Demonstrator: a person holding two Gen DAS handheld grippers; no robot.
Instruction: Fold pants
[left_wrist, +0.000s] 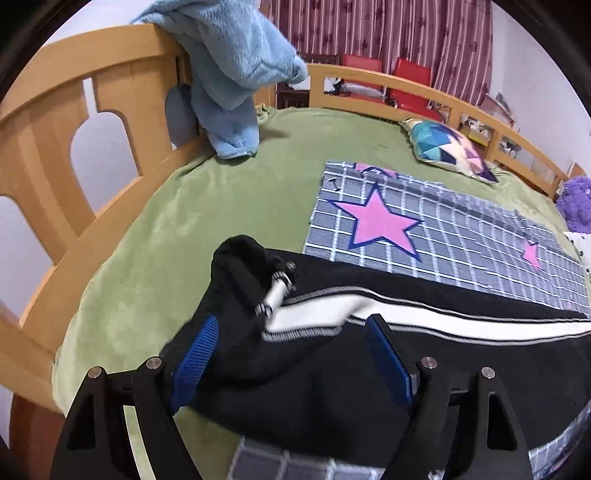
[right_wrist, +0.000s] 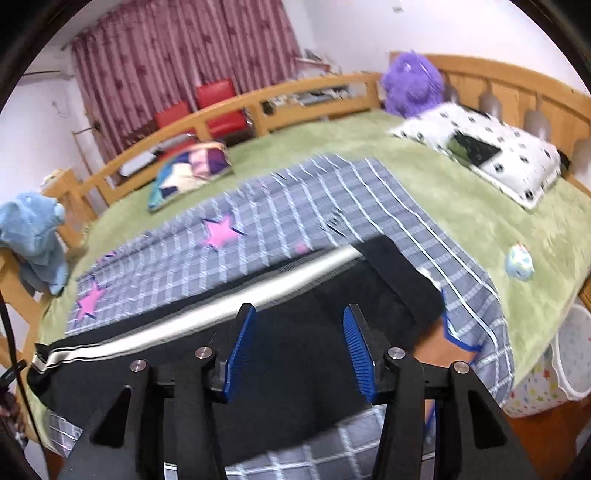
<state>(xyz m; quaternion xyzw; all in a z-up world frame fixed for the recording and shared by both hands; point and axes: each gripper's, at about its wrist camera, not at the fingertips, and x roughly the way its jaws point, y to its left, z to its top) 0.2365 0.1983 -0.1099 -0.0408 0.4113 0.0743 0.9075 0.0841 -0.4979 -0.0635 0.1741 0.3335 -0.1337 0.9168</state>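
Observation:
Black pants (left_wrist: 303, 380) with a white side stripe (left_wrist: 461, 325) lie lengthwise on a grey checked blanket with pink stars (left_wrist: 424, 229). In the left wrist view my left gripper (left_wrist: 291, 328) is open, its blue pads either side of the pants' end, where the fabric is rumpled and a white drawstring (left_wrist: 275, 295) shows. In the right wrist view the pants (right_wrist: 295, 354) stretch from lower left to a black cuff (right_wrist: 399, 273) at right. My right gripper (right_wrist: 299, 314) is open just above the black fabric, holding nothing.
The green bedspread (left_wrist: 221, 206) is ringed by a wooden rail (left_wrist: 66, 122). A blue fleece garment (left_wrist: 229, 74) hangs on the rail. A patchwork cushion (right_wrist: 192, 173), a white spotted pillow (right_wrist: 491, 155), a purple plush (right_wrist: 410, 85) and a small round toy (right_wrist: 519, 262) lie on the bed.

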